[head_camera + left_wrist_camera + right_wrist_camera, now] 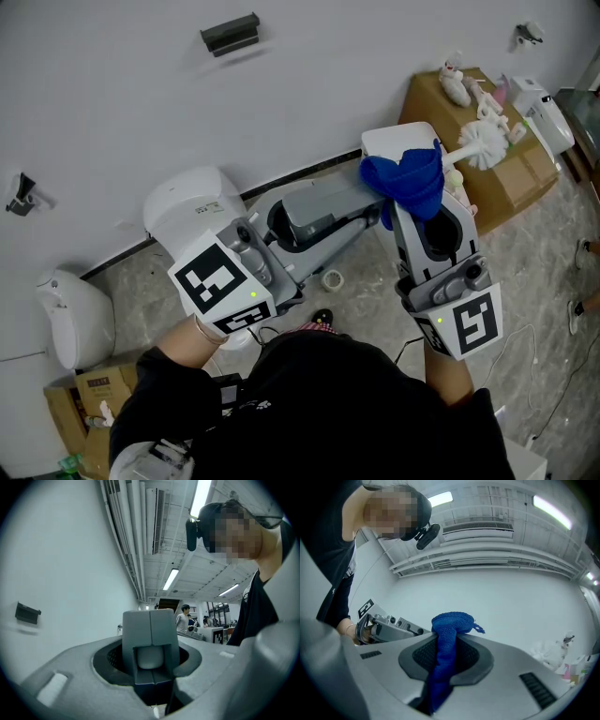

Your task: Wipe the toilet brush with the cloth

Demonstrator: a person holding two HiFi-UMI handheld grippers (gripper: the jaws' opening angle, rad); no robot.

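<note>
Left gripper point(328, 211) is clenched on the grey handle of the toilet brush point(483, 142), whose white bristle head juts out past the right gripper point(420, 192). The right gripper pinches a blue cloth point(445, 653), bunched over the brush shaft just ahead of the left gripper's tip

Stone floor point(536, 281), cardboard box point(511, 183), tape roll point(332, 279)
</note>
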